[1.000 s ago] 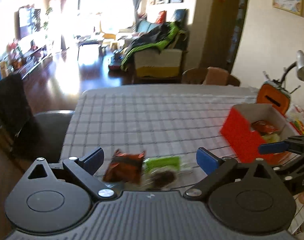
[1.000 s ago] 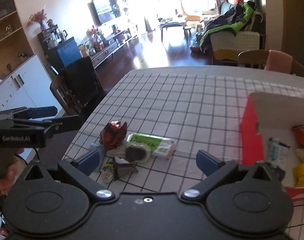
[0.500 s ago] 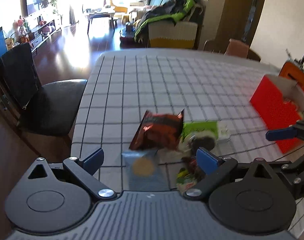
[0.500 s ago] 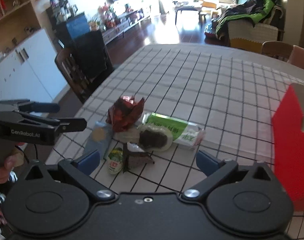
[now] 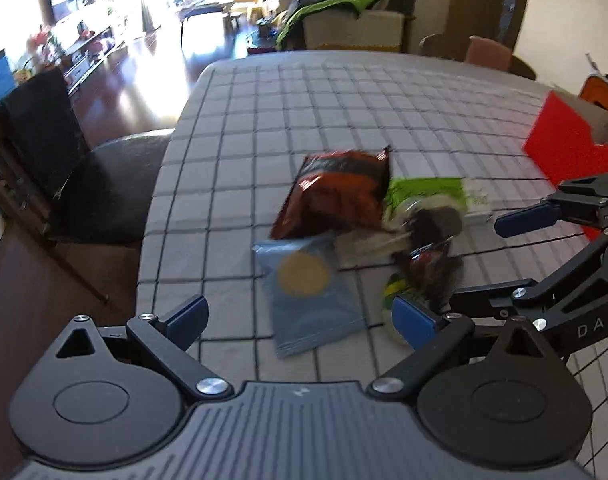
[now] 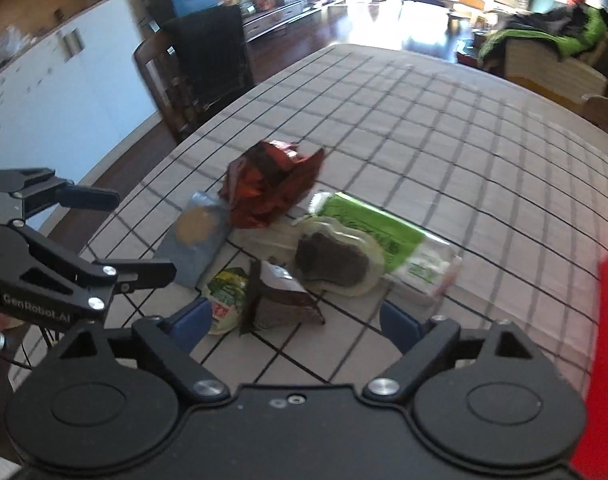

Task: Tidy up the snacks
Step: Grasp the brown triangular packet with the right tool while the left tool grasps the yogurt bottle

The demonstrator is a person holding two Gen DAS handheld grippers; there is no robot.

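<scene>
Through my left wrist camera, my left gripper (image 5: 300, 316) has its blue-padded fingers (image 5: 188, 314) spread wide over the flat blue foil packet with a tan round biscuit printed on it (image 5: 307, 284), touching nothing. That packet lies flat on the grey checked cloth of the bench (image 5: 343, 92), its far edge tucked under the crumpled red-and-black crisp bag (image 5: 335, 196); if I pinch it carelessly, I judge the pads may skid off the thin foil or drag the red bag along. My right gripper (image 5: 515, 256) reaches in from the side, so the two tools could collide over the heap. The open red cardboard box (image 5: 563, 152) is cut off at the edge, its contents unseen, and blur smears the small packets. Through my right wrist camera, my right gripper (image 6: 292, 322) has its fingers closing from wide around the small dark brown wrapper (image 6: 280, 300) and the little yellow-green sachet (image 6: 224, 292) with neither yet pinched; I could catch both at once. The green-and-white packet (image 6: 383, 236) lies partly under the clear-wrapped dark cake (image 6: 331, 256). Labels are unreadable, and only a red sliver of the box shows.
</scene>
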